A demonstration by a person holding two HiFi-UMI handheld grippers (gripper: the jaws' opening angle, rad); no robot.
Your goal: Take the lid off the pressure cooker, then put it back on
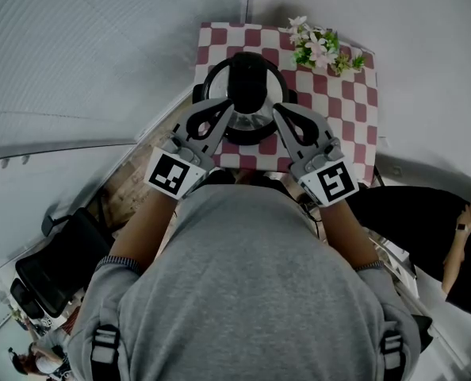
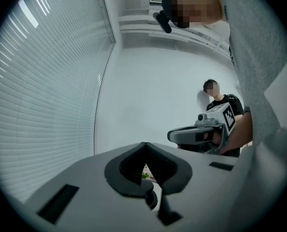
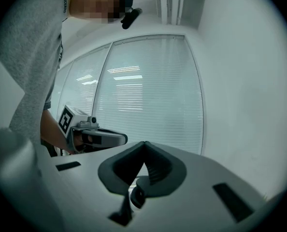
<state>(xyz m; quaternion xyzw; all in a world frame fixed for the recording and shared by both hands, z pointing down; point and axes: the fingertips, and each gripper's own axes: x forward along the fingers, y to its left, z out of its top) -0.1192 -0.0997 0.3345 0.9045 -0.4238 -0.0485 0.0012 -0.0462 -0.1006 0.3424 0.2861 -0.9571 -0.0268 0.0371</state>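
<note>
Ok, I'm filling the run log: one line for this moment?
left gripper: shut, left of lid | right gripper: shut, right of lid | pressure cooker: on checked table

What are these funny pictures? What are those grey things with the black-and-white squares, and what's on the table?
A person in a grey top holds two grey tongs, one per hand. The picture from above comes from a camera on their head, looking down. The other two come from cameras riding on the left tongs and the right tongs. On the red-and-white checked tablecloth stand a black round pressure cooker and pink-and-white flowers. Both tongs are shut, tips at the cooker's sides.
</note>
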